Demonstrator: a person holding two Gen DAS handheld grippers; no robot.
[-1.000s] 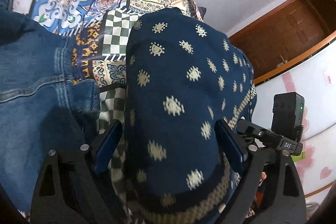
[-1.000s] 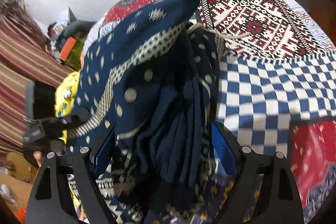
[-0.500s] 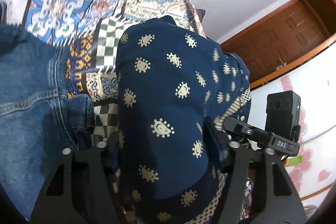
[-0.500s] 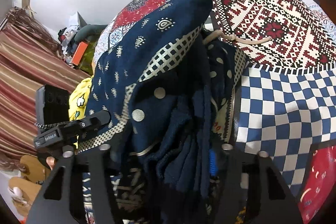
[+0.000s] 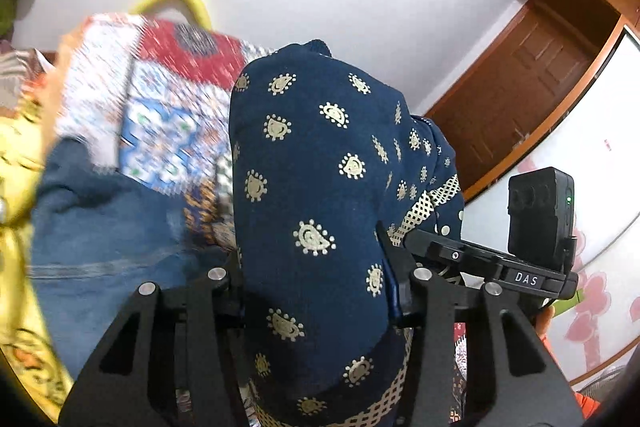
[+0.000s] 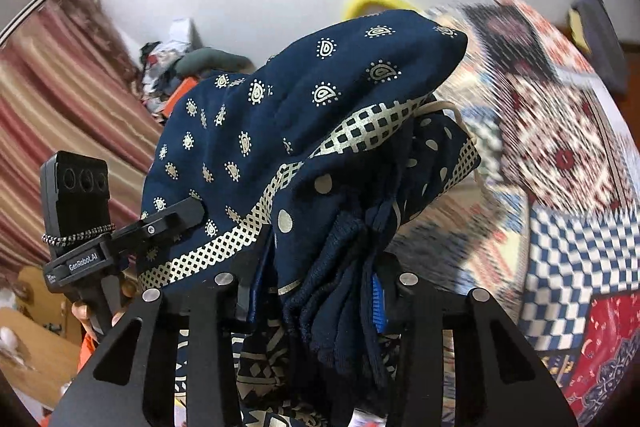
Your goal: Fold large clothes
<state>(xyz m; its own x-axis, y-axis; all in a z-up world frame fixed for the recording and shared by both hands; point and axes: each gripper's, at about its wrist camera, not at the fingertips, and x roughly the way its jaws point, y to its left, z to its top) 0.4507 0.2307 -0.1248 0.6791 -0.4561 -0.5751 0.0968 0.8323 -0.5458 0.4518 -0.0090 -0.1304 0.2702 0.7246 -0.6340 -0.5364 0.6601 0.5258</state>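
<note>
Navy printed garment (image 5: 320, 187) is held bunched and lifted above the bed (image 6: 560, 131), clamped at both ends. Left gripper (image 5: 316, 287) is closed narrow on a thick fold of it; right gripper (image 6: 316, 291) is closed on a gathered, many-layered edge with the checkered trim (image 6: 360, 131) showing. Background is motion-blurred, so height above the patchwork bedspread can't be judged well. Jeans (image 5: 108, 235) are seen lying on the bed to the left, likely close to the drop zone.

For the step in hand: both grips should be kept tight, the grippers spread apart so the cloth is pulled taut before it is laid down, and the garment set clear of the jeans. Bunched layers on the right side should be shaken out first, otherwise creases will be folded in
</note>
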